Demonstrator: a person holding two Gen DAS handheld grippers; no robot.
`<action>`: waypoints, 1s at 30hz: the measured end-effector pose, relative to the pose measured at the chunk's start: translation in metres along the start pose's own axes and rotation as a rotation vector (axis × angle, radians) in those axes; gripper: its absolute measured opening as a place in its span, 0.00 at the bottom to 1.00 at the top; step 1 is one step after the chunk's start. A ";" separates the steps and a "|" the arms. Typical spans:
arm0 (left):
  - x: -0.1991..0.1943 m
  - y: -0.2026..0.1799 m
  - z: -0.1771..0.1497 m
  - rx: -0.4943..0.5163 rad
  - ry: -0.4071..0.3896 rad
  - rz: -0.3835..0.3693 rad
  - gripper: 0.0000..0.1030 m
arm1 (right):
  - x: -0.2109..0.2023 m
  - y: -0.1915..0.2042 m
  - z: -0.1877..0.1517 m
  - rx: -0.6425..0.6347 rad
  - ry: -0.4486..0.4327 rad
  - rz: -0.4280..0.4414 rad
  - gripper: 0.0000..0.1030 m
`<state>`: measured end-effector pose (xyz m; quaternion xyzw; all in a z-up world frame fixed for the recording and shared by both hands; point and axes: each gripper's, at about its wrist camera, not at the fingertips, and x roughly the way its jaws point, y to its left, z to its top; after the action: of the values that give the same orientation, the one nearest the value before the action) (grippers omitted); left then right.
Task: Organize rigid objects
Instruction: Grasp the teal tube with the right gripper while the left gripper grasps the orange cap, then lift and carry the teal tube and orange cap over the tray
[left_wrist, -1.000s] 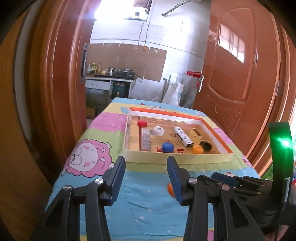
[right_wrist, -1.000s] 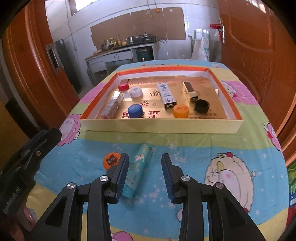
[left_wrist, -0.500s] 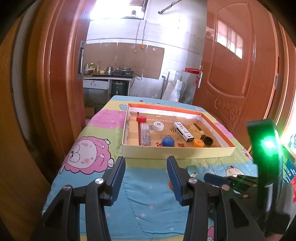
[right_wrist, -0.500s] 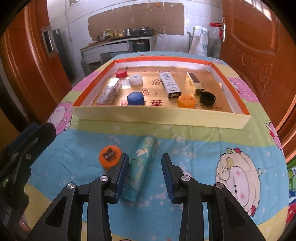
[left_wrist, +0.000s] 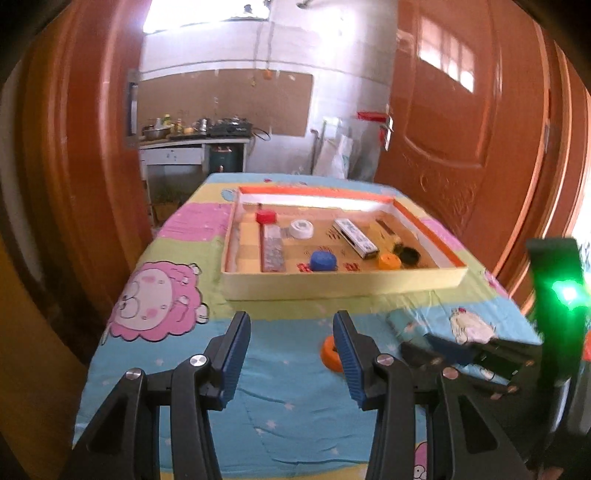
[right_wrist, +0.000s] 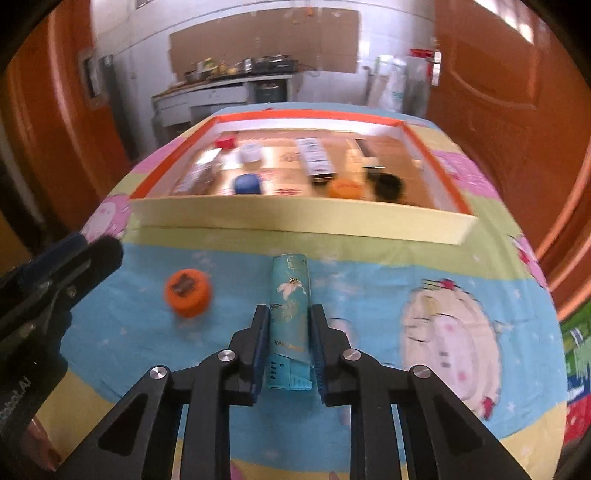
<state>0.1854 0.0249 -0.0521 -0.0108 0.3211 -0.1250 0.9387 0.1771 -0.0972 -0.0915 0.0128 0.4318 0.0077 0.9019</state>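
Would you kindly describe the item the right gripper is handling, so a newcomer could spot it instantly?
Start at the orange-rimmed tray on the cartoon tablecloth. On the cloth just in front of its near wall lies a teal tube, clamped by the right gripper. Unlike the round orange cap beside it, it is long, cylindrical, with gold print.

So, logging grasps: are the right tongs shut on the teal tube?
Shut: the right tongs press both sides of the teal tube.

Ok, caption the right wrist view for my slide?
Right gripper closed on teal cylindrical tube, orange round cap beside it, orange-rimmed cardboard tray ahead.
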 end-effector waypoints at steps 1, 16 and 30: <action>0.004 -0.004 0.000 0.020 0.018 0.000 0.45 | -0.001 -0.006 -0.001 0.016 -0.002 -0.003 0.21; 0.048 -0.038 -0.005 0.155 0.224 -0.009 0.52 | -0.007 -0.032 -0.008 0.104 -0.004 0.068 0.21; 0.053 -0.036 -0.005 0.141 0.233 0.003 0.29 | -0.010 -0.034 -0.009 0.114 -0.007 0.074 0.22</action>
<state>0.2146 -0.0221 -0.0841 0.0704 0.4182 -0.1462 0.8938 0.1643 -0.1312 -0.0903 0.0802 0.4277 0.0165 0.9002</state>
